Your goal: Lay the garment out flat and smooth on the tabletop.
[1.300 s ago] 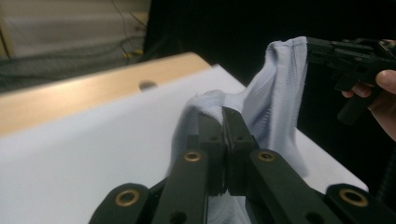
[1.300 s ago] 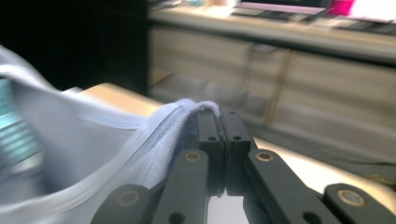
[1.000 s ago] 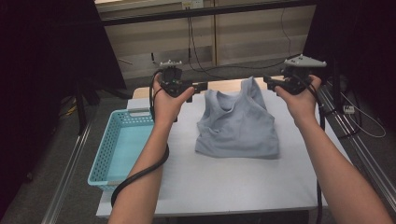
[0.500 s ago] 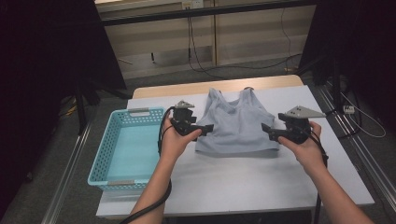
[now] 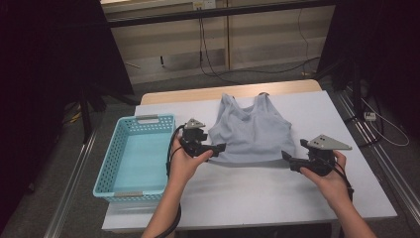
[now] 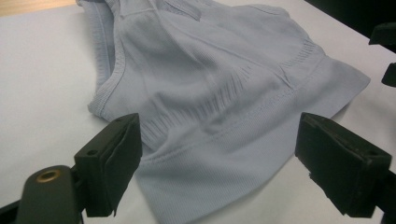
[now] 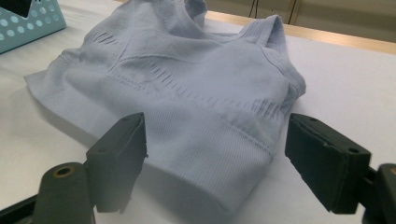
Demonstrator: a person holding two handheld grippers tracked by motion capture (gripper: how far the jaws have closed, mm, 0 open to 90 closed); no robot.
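Top (image 5: 250, 131) lies flat mid-surface (image 5: 317, 193), hem toward the person, straps away. Left gripper (image 5: 218, 148) at the hem's left corner, right gripper (image 5: 288, 159) at the right; both fingers have just been opening, wide, straddling corners, gripping nothing.

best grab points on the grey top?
Probably the two bottom corners of the hem of the grey top, one per gripper, coming in low from the near edge. It lies flat with the hem facing the person; the left gripper and right gripper already sit there with open jaws.
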